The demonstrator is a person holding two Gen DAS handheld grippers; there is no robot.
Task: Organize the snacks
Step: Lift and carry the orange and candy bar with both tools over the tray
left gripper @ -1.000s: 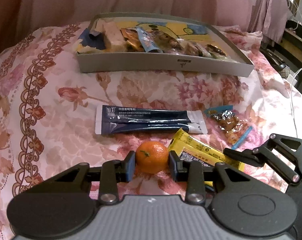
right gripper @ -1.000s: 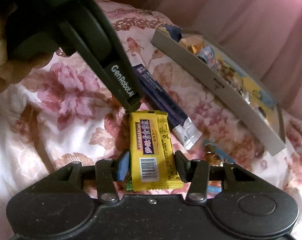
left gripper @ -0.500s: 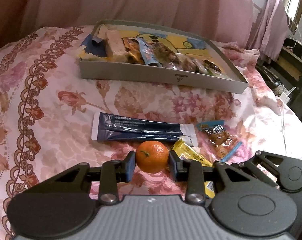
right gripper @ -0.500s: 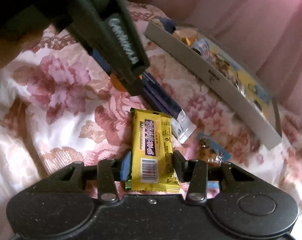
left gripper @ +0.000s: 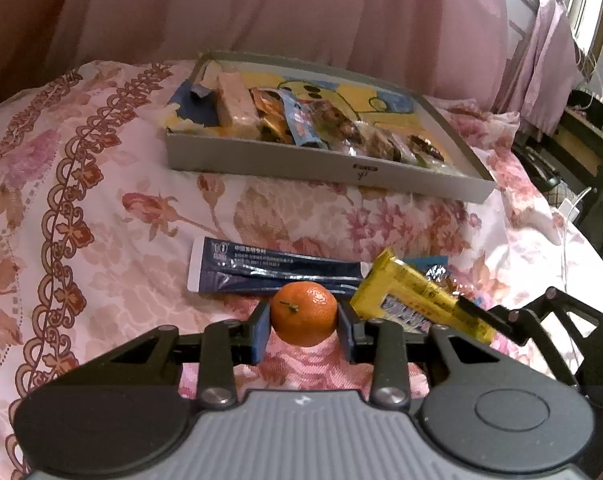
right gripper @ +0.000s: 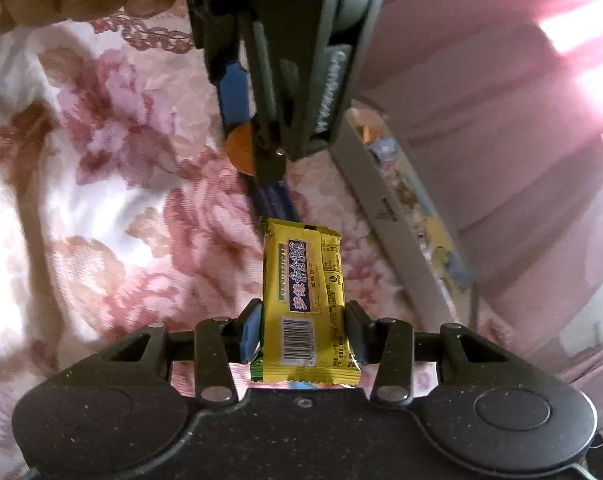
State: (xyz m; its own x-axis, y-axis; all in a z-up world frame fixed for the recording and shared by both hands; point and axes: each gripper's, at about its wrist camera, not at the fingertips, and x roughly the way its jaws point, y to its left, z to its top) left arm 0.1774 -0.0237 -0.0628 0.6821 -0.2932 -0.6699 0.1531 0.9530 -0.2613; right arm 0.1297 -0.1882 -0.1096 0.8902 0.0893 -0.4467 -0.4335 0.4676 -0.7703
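The snack box [left gripper: 325, 164] sits on the bed [left gripper: 81, 216], far side; the long sachet [left gripper: 273, 274] lies before it. The mandarin [left gripper: 304, 314] is nearer still; the wafer bar [left gripper: 417, 300] to its right.

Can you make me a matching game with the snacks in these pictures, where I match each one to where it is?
Things:
1. orange
2. yellow snack bar
3. dark blue packet
4. pale pink bar

Places:
A. inside the grey box
B. lying flat on the flowery bedspread
C. pinched in the left gripper
D. pinched in the right gripper

Pairs: 1-C, 2-D, 3-B, 4-A
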